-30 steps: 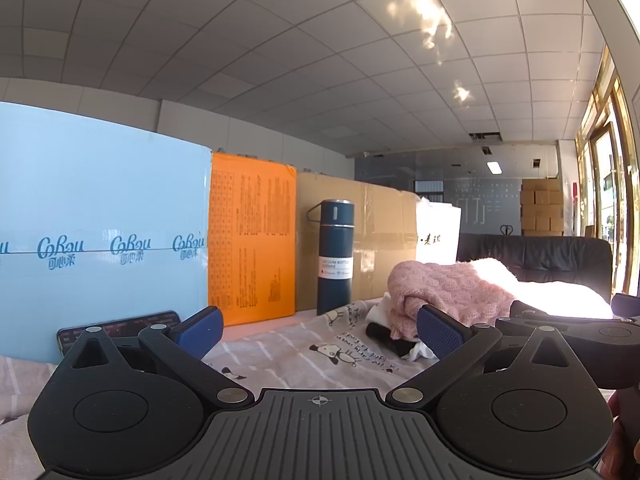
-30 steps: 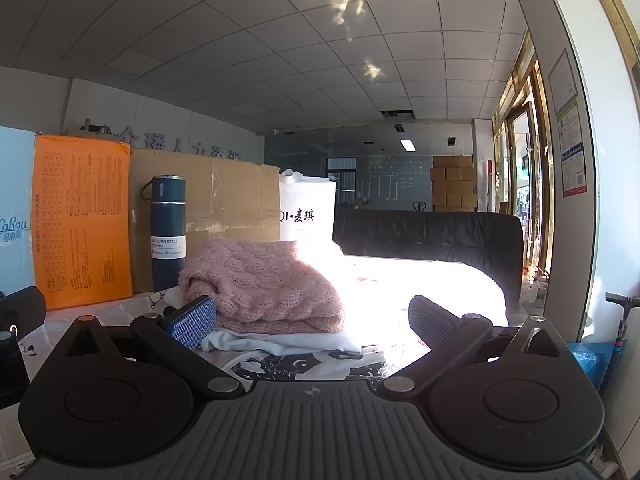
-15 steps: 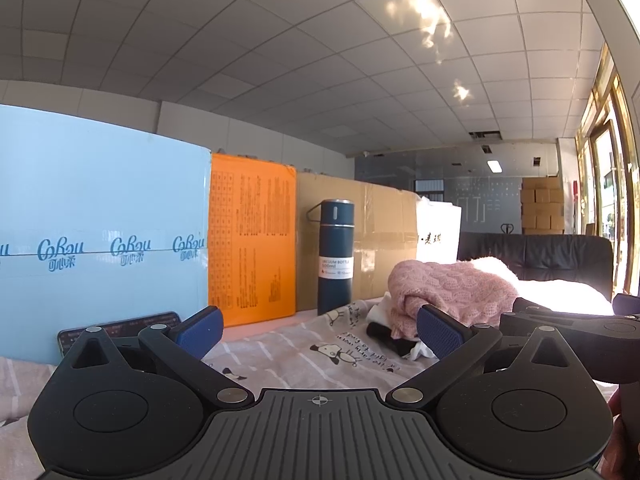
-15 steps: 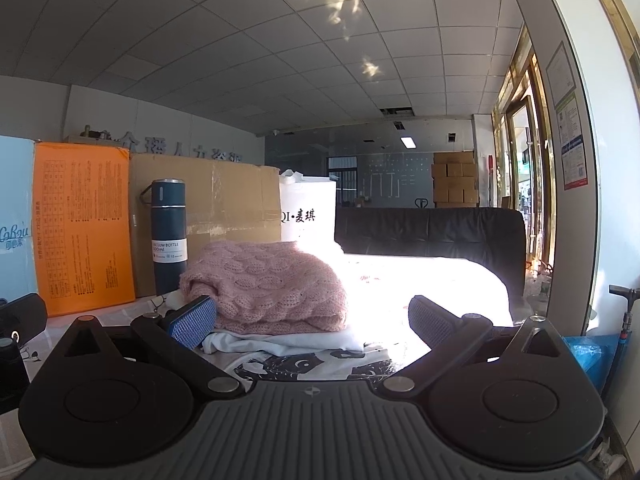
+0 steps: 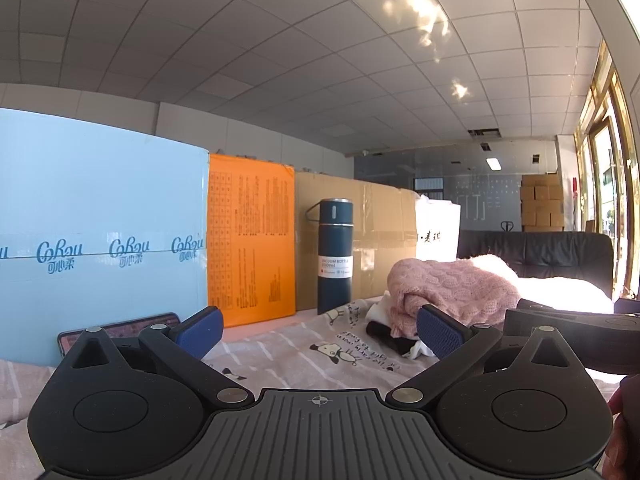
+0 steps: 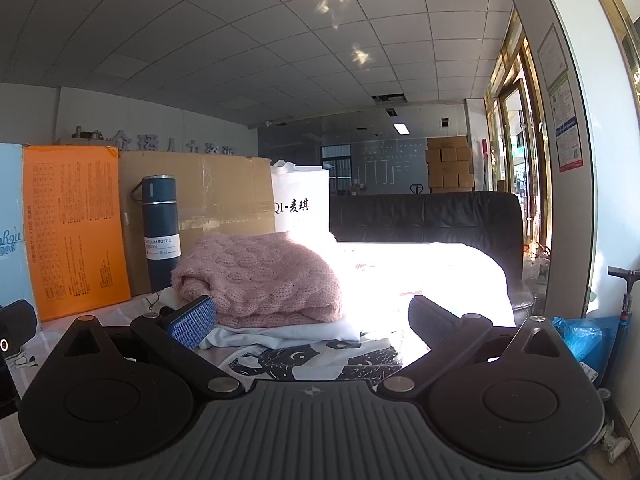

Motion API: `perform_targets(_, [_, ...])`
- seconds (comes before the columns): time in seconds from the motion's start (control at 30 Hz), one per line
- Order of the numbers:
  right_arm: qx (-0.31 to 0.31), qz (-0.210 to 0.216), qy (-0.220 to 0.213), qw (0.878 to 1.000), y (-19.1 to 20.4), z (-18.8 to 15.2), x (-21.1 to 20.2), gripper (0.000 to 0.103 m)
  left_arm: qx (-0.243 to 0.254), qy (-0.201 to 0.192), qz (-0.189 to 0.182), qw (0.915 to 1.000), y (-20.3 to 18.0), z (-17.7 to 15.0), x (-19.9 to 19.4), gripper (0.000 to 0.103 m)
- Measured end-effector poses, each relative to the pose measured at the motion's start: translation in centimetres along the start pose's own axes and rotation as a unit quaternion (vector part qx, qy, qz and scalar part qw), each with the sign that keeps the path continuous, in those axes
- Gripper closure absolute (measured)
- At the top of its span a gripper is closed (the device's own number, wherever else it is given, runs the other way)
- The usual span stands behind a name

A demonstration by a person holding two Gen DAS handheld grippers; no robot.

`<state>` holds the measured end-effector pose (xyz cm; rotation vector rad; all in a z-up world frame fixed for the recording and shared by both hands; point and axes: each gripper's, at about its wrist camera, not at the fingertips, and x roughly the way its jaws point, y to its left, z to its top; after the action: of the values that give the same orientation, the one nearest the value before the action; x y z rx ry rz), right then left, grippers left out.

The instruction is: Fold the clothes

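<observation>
While both grippers hover over the surface (image 5: 280, 344) with nothing held, little folding looks left. At the far left lies a phone (image 5: 116, 330), then a bottle (image 5: 335, 256). The left gripper (image 5: 318, 326) has its fingers spread wide. Further right, a pink sweater (image 6: 260, 276) sits folded on a white garment (image 6: 280, 332) and a printed one (image 6: 320, 358). The right gripper (image 6: 312, 322) also gapes wide, just short of the stack.

I hold my black left gripper with blue-padded fingers (image 5: 319, 332) level and low, jaws spread wide, nothing between them. My matching black right gripper (image 6: 314, 322) sits just beside it, also gaping and empty; its dark body (image 5: 576, 330) shows at the left camera's right edge, my hand (image 5: 624, 432) behind.
</observation>
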<state>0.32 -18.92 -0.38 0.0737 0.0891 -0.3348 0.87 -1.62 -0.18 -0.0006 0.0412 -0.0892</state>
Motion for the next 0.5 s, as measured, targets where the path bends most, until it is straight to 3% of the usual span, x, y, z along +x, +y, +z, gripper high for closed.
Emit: perform_targets(0.5, [0.002,0.001,0.001,1.000,-0.05,-0.09,0.16,0.000,0.001,-0.001,0.000,1.0000,-0.13,-0.07,-0.10,0.000])
